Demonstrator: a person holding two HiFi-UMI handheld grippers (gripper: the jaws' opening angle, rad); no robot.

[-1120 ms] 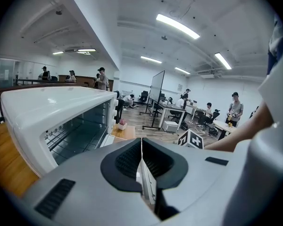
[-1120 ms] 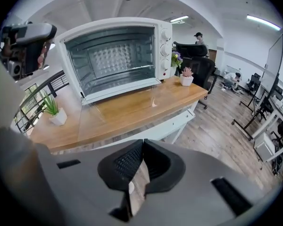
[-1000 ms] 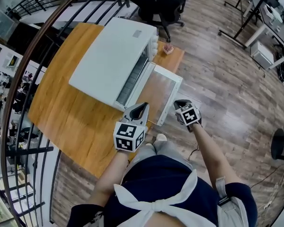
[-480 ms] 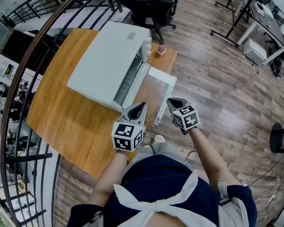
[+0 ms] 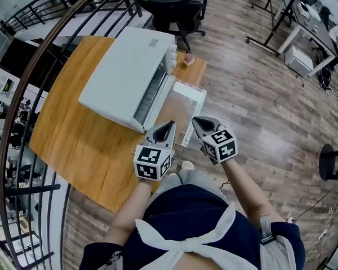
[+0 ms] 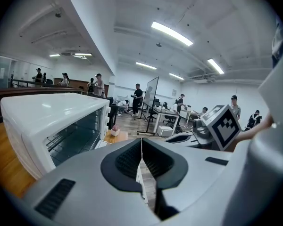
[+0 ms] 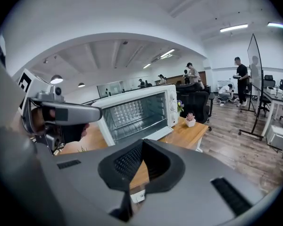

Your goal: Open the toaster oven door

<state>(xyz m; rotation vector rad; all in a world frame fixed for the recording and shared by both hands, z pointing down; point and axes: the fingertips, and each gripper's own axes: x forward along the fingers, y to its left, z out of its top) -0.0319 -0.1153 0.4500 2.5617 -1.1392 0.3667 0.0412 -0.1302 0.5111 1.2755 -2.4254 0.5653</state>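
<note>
- Head view: the right gripper [image 5: 200,124] has come away from the front edge of the door [image 5: 183,108], where it sat a second ago. It is now higher and nearer the person, just beside the left gripper [image 5: 166,128].
- The door lies dropped flat at about 4 o'clock from the toaster oven [image 5: 127,75]. It reaches over the table [image 5: 73,128] edge toward the person, and neither tool touches it.
- This suggests the opening is done and the right hand is backing off. Nothing seems left but to clear away.
- The oven stands on the wooden table at roughly 11 o'clock from the two grippers, and the flat door is at 12 o'clock from them.
- In the right gripper view, that tool's jaws are pressed together with nothing between them, pointing over the door [image 7: 155,134] into the oven [image 7: 137,102].
- In the left gripper view, the left tool's jaws are also pressed together and empty. The oven [image 6: 52,121] is at its 10 o'clock.
- The open oven shows a wire rack [image 7: 132,117] and no food or tray that I can make out.
- A little pot [image 7: 191,121] with a pink plant stands on the table corner, at 3 o'clock from the oven in the right gripper view.
</note>
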